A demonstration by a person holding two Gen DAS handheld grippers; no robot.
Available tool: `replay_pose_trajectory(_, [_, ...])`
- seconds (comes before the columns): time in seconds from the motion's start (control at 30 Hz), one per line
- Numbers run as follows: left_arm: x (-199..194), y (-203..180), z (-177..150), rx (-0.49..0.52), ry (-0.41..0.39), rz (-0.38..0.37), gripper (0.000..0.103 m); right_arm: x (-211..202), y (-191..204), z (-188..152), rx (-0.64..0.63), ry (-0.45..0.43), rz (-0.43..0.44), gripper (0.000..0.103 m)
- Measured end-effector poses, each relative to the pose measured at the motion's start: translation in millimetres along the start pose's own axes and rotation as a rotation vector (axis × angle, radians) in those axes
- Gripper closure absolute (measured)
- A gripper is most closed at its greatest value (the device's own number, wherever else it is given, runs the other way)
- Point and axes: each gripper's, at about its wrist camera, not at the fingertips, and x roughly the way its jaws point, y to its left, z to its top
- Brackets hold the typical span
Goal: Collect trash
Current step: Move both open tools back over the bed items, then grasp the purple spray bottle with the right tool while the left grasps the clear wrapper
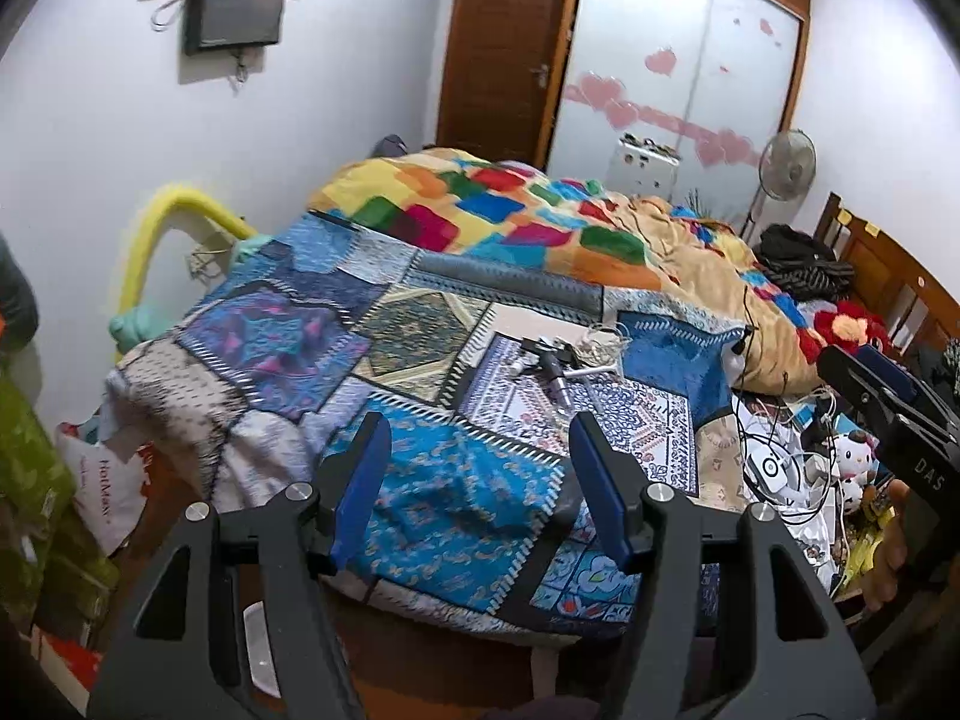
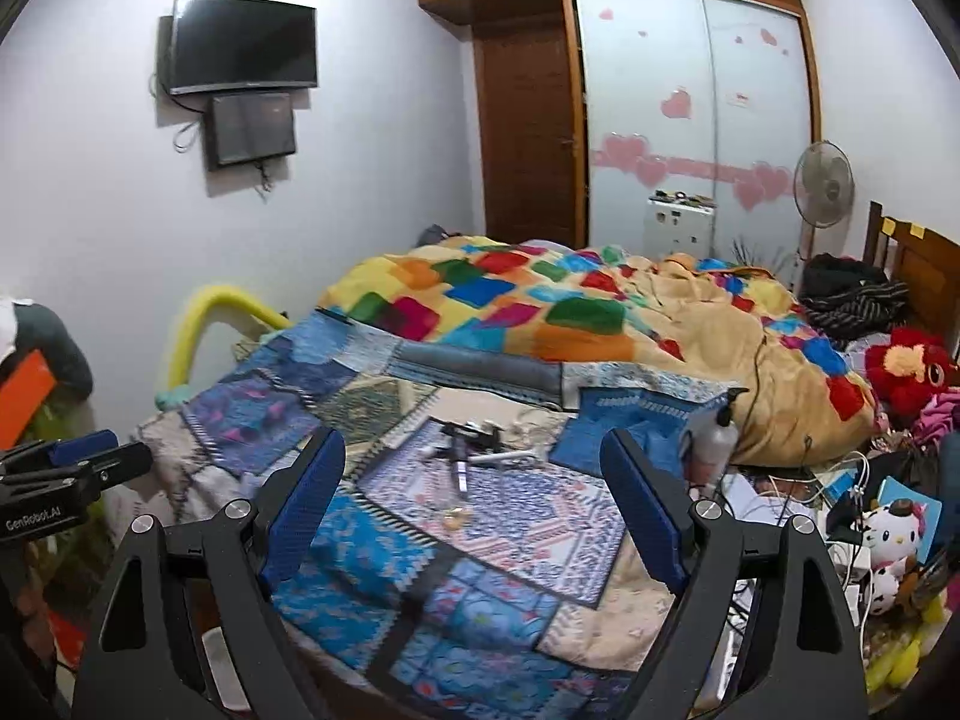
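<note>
Both grippers hover over the near end of a bed with a blue patchwork quilt (image 2: pixel 384 546). My right gripper (image 2: pixel 472 441) stands wide open with nothing between its blue pads. Just beyond it, a small crumpled yellowish scrap (image 2: pixel 453 517) lies on the quilt. Farther up the bed lie a dark metal tool (image 2: pixel 463 450) and a tangle of white cord (image 2: pixel 528 420). My left gripper (image 1: pixel 478 426) is open and empty over the quilt (image 1: pixel 444 510), and the tool (image 1: pixel 549 363) lies ahead of it. Each gripper shows at the edge of the other's view.
A colourful blanket (image 2: pixel 540 306) is heaped on the far half of the bed. A clear pump bottle (image 2: pixel 714 438), cables and plush toys (image 2: pixel 894 534) crowd the right side. A white shopping bag (image 1: pixel 105 492) sits on the floor at the left, near a yellow padded rail (image 1: pixel 156 228).
</note>
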Motion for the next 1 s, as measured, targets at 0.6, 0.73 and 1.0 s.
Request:
replay_pose_trajectory(0.6, [211,-43,-6,0.058,0.273,-0.099,0.042,118,-62,-40,0.068,0.239,-0.059,0.018])
replay_pose_trajectory(0.73, [258,-55,-15,0.080,0.337,-0.116,0.042,139,-66,-47,0.071,0.274,-0.038,0.018])
replay_pose_trajectory(1.0, [315,-69,-27,0.071,0.382,-0.187,0.044,171,-67,-50,0.064,0.314,0.008,0.021])
